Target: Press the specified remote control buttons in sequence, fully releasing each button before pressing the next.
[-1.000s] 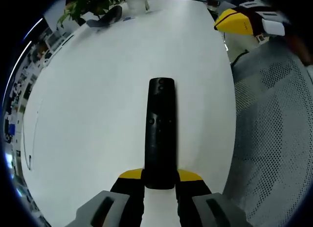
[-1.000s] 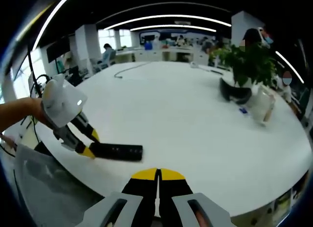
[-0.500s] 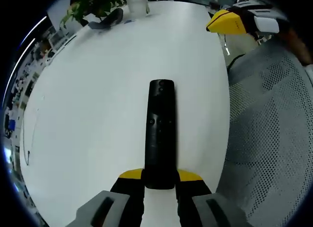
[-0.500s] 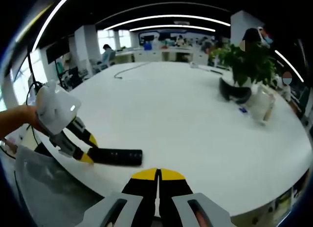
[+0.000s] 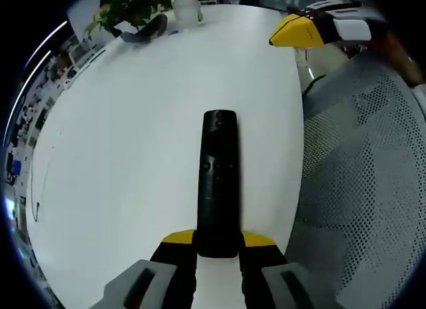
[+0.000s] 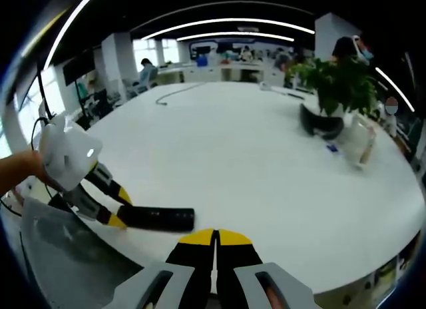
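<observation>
A long black remote control (image 5: 219, 176) lies buttons up over the white table (image 5: 133, 136), its near end clamped between the yellow-tipped jaws of my left gripper (image 5: 218, 239). In the right gripper view the same remote (image 6: 158, 218) sits near the table's edge with the left gripper (image 6: 114, 212) shut on its left end, a hand behind it. My right gripper (image 6: 215, 240) is shut with nothing in it, its tips just right of the remote's free end. Its yellow tip (image 5: 297, 30) shows at the upper right of the left gripper view.
A potted plant (image 6: 336, 89), a dark headset-like object (image 6: 321, 126) and a white cup (image 6: 356, 142) stand at the far right of the table. A grey mesh chair back (image 5: 359, 189) flanks the table edge. A cable (image 6: 174, 92) lies far back.
The left gripper with the remote has drifted slightly left and down toward the table edge as seen from the right gripper view. The right gripper's tip has shifted left in the left gripper view.
</observation>
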The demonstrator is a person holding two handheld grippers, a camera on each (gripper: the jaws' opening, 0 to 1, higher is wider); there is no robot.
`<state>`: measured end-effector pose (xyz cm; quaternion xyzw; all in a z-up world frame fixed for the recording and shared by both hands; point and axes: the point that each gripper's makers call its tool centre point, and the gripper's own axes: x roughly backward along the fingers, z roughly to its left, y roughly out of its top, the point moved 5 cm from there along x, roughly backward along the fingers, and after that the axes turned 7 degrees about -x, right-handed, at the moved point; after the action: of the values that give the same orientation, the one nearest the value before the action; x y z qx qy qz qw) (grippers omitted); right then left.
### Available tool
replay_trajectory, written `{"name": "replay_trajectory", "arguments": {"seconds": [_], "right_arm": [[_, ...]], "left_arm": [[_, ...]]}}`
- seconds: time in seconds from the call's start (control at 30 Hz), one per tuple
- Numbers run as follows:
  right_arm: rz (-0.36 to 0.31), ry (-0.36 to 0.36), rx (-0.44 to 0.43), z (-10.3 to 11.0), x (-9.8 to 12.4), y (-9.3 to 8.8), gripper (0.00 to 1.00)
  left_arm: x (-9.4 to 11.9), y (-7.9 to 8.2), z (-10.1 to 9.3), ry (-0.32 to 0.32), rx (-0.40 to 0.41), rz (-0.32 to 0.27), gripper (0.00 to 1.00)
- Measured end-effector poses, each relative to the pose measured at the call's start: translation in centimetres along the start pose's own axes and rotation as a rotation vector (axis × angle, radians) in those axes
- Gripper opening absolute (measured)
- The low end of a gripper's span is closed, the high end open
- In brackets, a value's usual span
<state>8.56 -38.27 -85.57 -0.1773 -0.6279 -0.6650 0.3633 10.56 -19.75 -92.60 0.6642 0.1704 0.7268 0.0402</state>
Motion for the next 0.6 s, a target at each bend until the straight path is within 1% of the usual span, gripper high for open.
{"name": "replay_trajectory", "arguments": {"seconds": [0.2, 0.43, 0.6], "right_arm": [[0.007, 0.005, -0.001, 0.1, -0.1, -0.1, 0.00], [0.001, 0.021, -0.030, 0.1, 0.0, 0.0, 0.00], [0.002, 0.027, -0.039, 0.2, 0.0, 0.0, 0.00]], "left_arm": [[0.1, -0.1, -0.5, -0.001, 0.006, -0.011, 0.23], [0.1, -0.1, -1.5, 0.000, -0.001, -0.014, 0.23], [0.2, -0.3, -2.1, 0.002, 0.012, -0.035, 0.23]]}}
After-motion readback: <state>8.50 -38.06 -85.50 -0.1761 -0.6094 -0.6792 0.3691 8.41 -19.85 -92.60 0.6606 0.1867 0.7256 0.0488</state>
